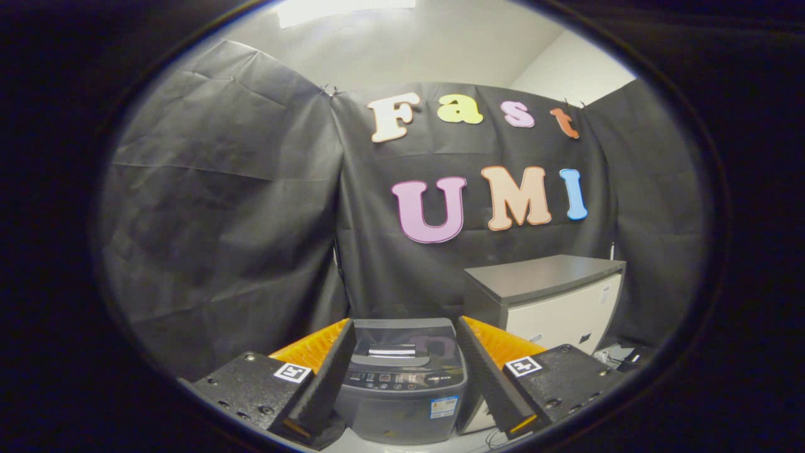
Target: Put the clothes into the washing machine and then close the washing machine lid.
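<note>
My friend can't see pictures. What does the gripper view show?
A small grey washing machine with its lid down stands ahead of the gripper, framed between its two open fingers, which hold nothing. Behind it to the right is a white cabinet with a grey top, against the booth's black cloth wall.

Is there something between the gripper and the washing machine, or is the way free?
Nothing visible blocks it. The gripper is open and holds nothing; the washing machine, lid down, sits just ahead between its fingers. The cabinet stands beside the machine.
</note>
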A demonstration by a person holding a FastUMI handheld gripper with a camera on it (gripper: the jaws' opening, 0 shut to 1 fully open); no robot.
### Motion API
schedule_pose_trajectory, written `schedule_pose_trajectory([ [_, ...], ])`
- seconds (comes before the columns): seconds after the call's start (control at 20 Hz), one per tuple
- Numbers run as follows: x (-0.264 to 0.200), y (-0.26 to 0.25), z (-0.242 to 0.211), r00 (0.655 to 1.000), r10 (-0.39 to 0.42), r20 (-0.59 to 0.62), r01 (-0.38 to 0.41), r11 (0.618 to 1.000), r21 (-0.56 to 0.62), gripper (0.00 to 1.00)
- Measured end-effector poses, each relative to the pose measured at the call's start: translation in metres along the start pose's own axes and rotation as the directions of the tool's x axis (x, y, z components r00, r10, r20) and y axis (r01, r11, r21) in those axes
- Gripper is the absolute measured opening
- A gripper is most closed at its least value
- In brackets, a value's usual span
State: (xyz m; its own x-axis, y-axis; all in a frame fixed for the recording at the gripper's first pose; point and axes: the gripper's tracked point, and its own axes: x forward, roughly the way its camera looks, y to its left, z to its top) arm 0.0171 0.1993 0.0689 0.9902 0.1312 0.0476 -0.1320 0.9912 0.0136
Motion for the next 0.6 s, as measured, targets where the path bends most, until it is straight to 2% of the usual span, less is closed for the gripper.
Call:
schedule_pose_trajectory([
  [0.35, -0.042, -0.007, 0.002, 1.0, 0.007, 0.0, -0.007, 1.0, -0.019, 0.96],
  [0.6, -0.053, -0.011, 0.001, 1.0, 0.011, -0.001, -0.011, 1.0, -0.006, 0.96],
])
